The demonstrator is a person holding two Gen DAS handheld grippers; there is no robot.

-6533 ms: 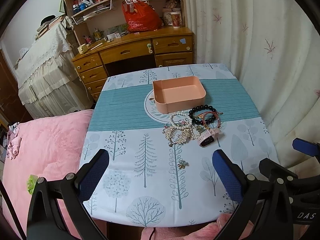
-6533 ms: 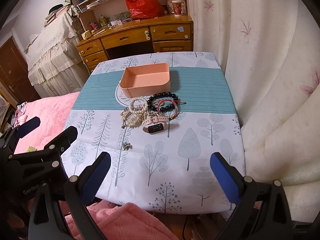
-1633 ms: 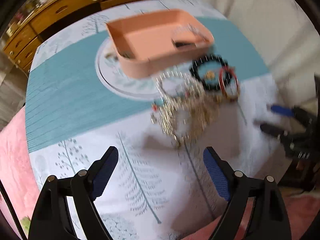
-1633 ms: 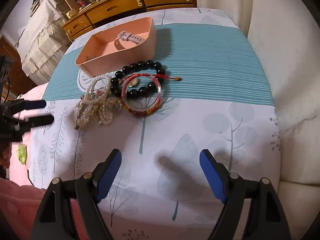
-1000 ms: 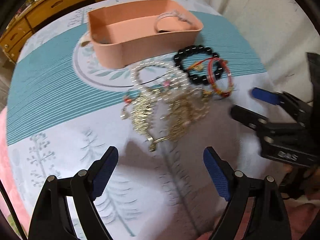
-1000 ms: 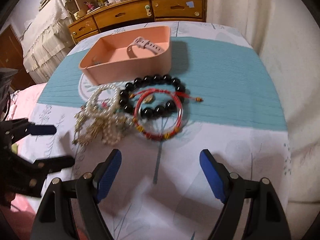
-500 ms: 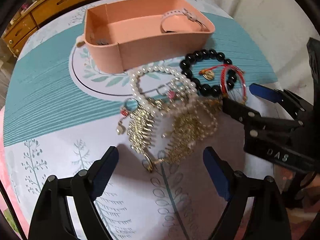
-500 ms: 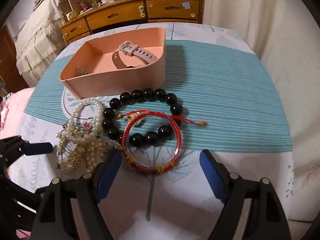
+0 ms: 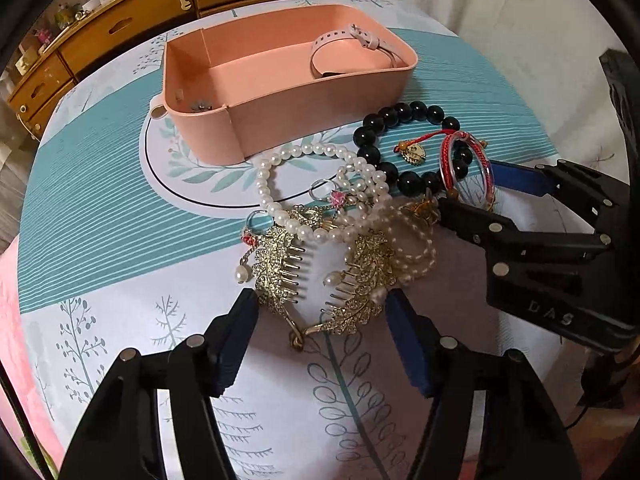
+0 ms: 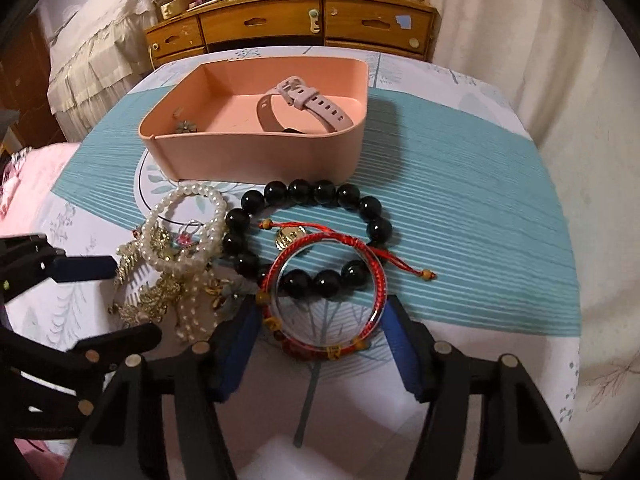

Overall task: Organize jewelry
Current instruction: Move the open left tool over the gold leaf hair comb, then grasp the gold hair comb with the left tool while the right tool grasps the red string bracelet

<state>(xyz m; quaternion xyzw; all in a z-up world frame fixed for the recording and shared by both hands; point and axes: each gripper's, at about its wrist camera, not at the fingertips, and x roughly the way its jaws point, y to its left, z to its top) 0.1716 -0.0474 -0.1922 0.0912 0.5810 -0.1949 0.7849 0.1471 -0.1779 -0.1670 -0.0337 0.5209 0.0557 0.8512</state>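
L gripper (image 9: 322, 320): jaws spread, straddling two gold leaf hair combs (image 9: 320, 272) w/ pearl bracelets (image 9: 320, 196) just beyond. R gripper (image 10: 320, 328): jaws spread either side of red bangle (image 10: 324, 300), touching black bead bracelet (image 10: 308, 232) ahead. Pink tray (image 10: 256, 152) farther fwd on counter (image 10: 460, 208), holding pink watch (image 10: 300, 108) & small brooch (image 10: 185, 127).

I am working in a lived-in bedroom at home: a wooden desk with brass-knobbed drawers (image 10: 288, 20) stands behind my table with its tree-printed cloth (image 10: 460, 208), cream curtains (image 10: 520, 32) hang alongside, and pink bedding (image 10: 24, 184) lies left.
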